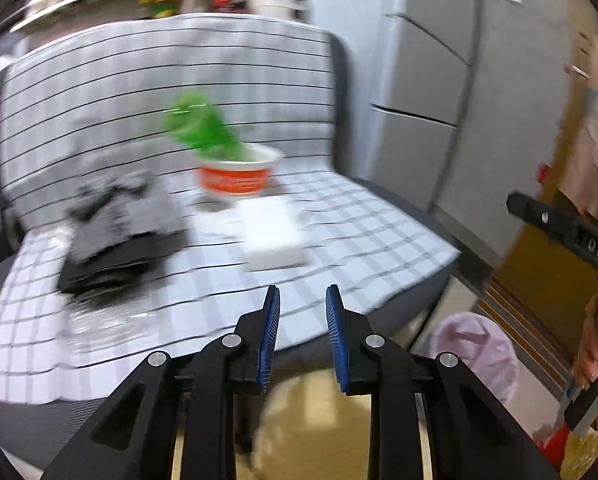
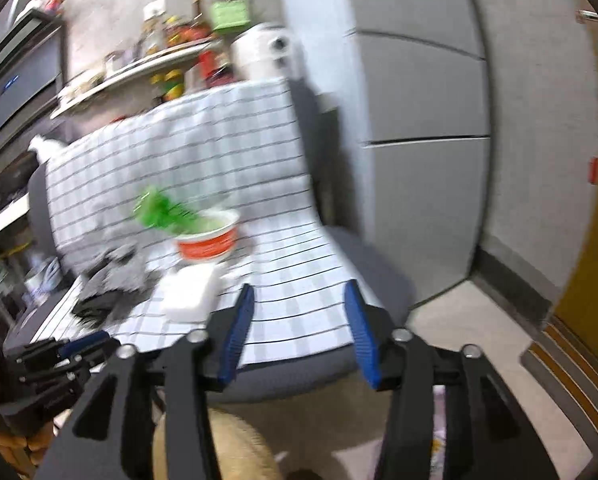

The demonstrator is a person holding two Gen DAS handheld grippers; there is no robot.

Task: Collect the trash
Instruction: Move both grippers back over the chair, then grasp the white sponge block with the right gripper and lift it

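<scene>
An orange and white noodle cup (image 1: 237, 172) with a green wrapper (image 1: 203, 128) sticking out stands on a chair covered by a checked cloth (image 1: 339, 232). A white box (image 1: 273, 236) lies in front of it, and a crumpled grey and black wrapper (image 1: 119, 228) to the left. My left gripper (image 1: 302, 300) is open and empty over the seat's front edge. My right gripper (image 2: 299, 300) is open wider and empty, also at the front edge; the cup (image 2: 209, 242), the box (image 2: 191, 290) and the wrapper (image 2: 115, 284) lie ahead to its left.
A bin lined with a pink bag (image 1: 479, 356) stands on the floor right of the chair. A grey fridge (image 1: 439, 80) stands at the right. A shelf with bottles (image 2: 139, 68) is behind the chair. The left gripper's body (image 2: 51, 364) shows in the right wrist view.
</scene>
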